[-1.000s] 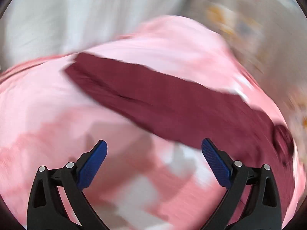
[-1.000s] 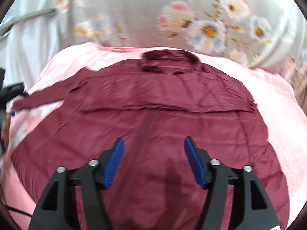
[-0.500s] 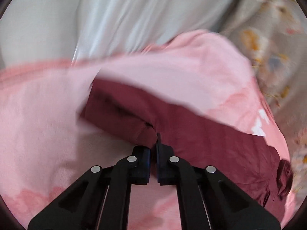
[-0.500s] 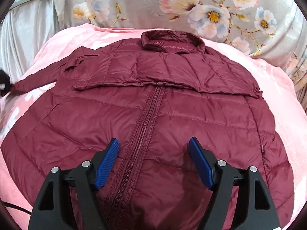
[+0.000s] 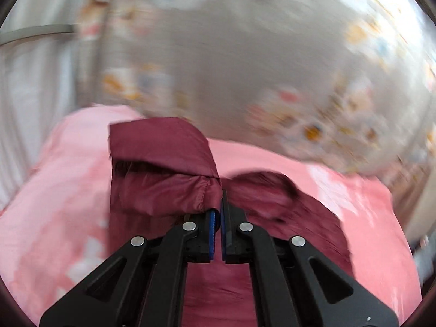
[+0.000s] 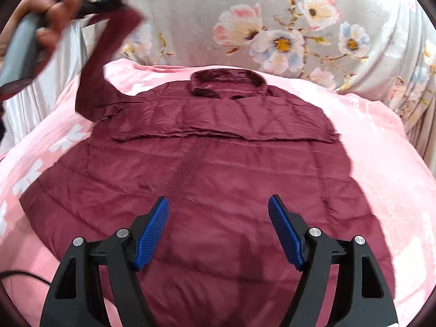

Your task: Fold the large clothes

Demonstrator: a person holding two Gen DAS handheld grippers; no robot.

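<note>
Quilted maroon jacket [image 6: 207, 179] sleeve [image 5: 163, 179] pinched by left hand-held gripper [image 5: 217, 218].

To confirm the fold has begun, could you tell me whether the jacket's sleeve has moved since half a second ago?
Yes: the sleeve has risen off the pink blanket, lifted up toward the floral curtain.

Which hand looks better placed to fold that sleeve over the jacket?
Left, probably: its hand-held gripper is shut on the sleeve cuff, lifted. The right hand-held gripper is open above the jacket.
</note>
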